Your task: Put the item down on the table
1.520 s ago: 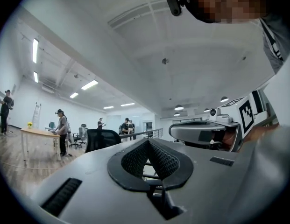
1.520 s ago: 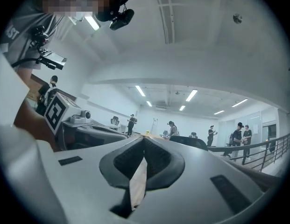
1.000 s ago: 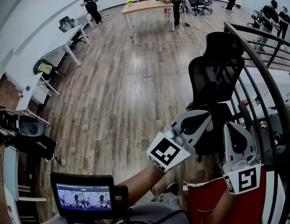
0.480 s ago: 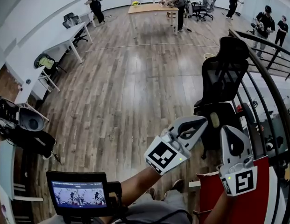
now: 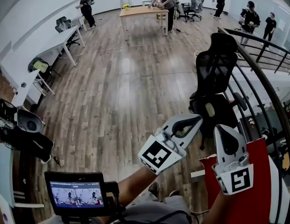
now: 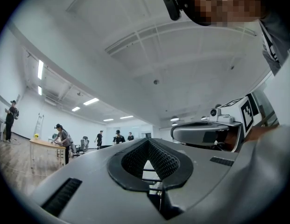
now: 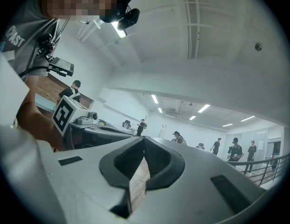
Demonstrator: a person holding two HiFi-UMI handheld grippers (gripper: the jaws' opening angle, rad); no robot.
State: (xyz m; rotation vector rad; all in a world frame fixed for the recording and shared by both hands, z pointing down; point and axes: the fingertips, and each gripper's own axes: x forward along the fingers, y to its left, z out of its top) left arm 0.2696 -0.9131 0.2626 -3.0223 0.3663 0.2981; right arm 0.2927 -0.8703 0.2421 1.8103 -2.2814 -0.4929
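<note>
No item shows between either pair of jaws. In the head view my left gripper point(image 5: 197, 119) is held up in front of me, pointing forward and to the right, jaws shut and empty. My right gripper point(image 5: 225, 129) stands beside it, pointing away from me, also shut on nothing. The left gripper view shows its tips point(image 6: 147, 142) meeting, with only a small hollow between the pads. The right gripper view shows the same closed tips point(image 7: 144, 139). A wooden table point(image 5: 142, 10) stands far off across the room.
A black office chair point(image 5: 217, 71) stands just beyond the grippers, by a dark railing point(image 5: 268, 80). A red surface point(image 5: 257, 171) lies under the right gripper. White desks point(image 5: 58, 37) line the left wall. A small monitor point(image 5: 77, 194) sits near me. Several people stand at the back.
The head view has shifted a little and both grippers sit slightly lower and further left in it. Both pairs of jaws stayed shut.
</note>
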